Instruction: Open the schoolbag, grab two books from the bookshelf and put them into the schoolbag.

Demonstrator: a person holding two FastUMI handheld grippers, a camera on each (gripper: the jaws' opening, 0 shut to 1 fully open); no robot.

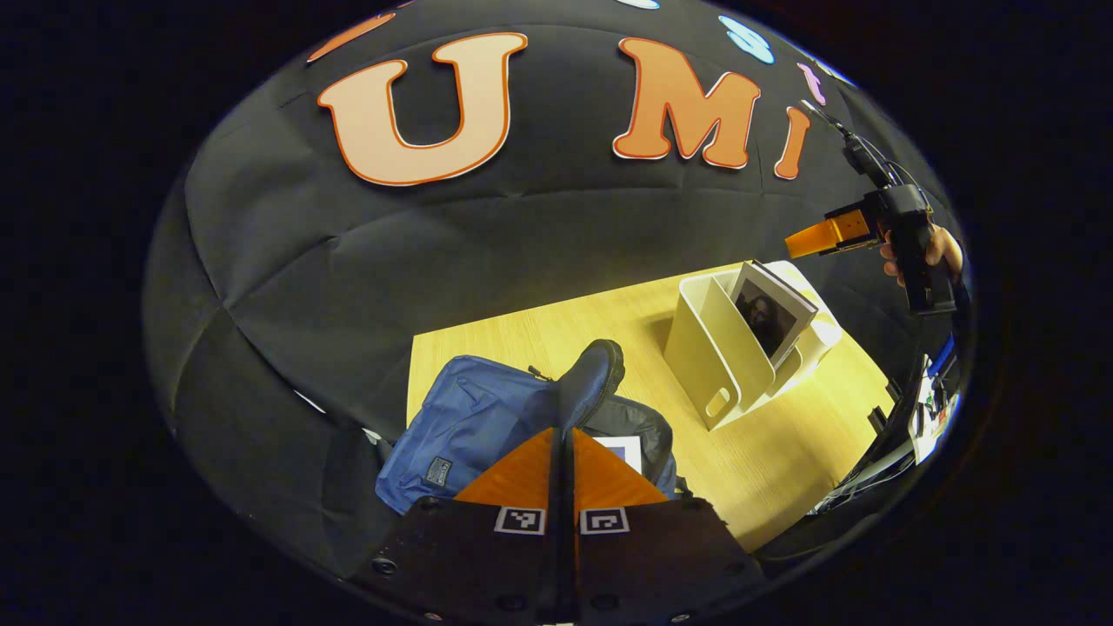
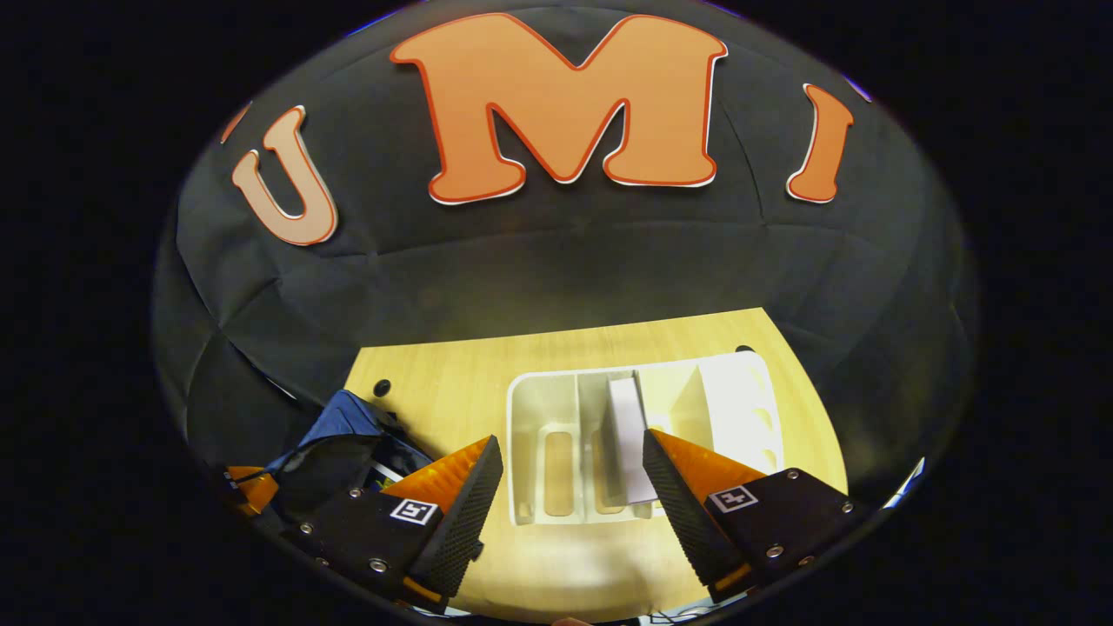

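Left claw (image 1: 563,432) pinching schoolbag (image 1: 474,426) flap; right claw (image 2: 572,474) agape.

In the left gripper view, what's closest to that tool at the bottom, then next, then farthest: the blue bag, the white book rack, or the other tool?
1. Blue bag, right at the left tool.
2. White book rack, farther right on the table.
3. Other tool, hand-held, upper right above the rack.

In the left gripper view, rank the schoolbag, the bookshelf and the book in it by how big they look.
1. Blue schoolbag, though it sits nearest the camera, which inflates it.
2. White bookshelf, only slightly smaller, so this order is unsure.
3. Book standing in the bookshelf, clearly smallest.
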